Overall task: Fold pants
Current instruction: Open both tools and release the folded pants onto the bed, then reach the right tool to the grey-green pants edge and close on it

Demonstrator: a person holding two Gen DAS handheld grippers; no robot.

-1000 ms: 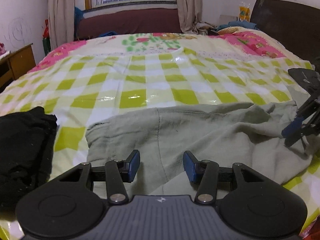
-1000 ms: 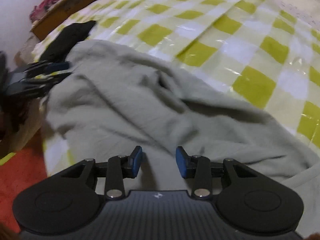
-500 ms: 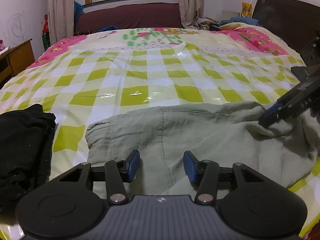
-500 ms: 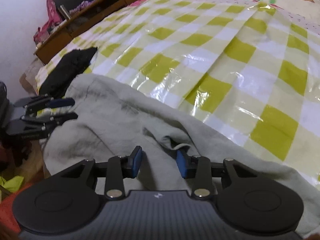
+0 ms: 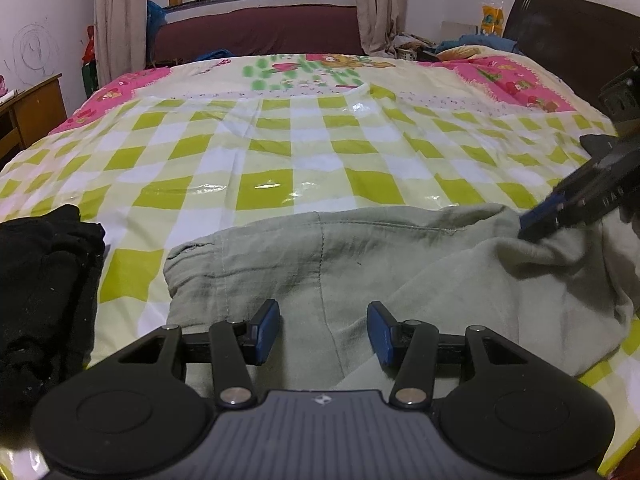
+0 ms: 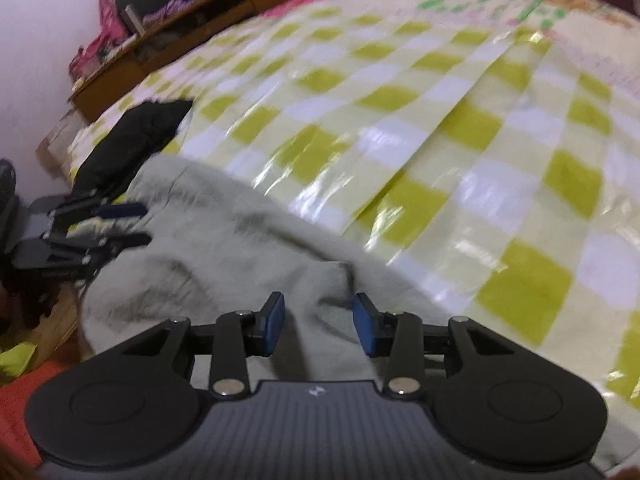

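Grey-green pants (image 5: 360,264) lie crumpled across the near edge of the bed; they also show in the right wrist view (image 6: 224,248). My left gripper (image 5: 323,330) is open and empty, low over the pants near their left end. My right gripper (image 6: 319,325) is open, its blue pads on either side of a raised fold of the pants. In the left wrist view the right gripper (image 5: 538,222) touches the pants' far right edge. In the right wrist view the left gripper (image 6: 132,226) hovers at the pants' left end.
A green-and-white checked plastic sheet (image 5: 304,160) covers the bed. A black garment (image 5: 40,280) lies left of the pants, also in the right wrist view (image 6: 136,136). A dark headboard (image 5: 568,36) stands at right, a wooden desk (image 5: 28,116) at left.
My right gripper has moved forward along the pants to a raised fold near their far edge. My left gripper has held almost still. Both stay open.
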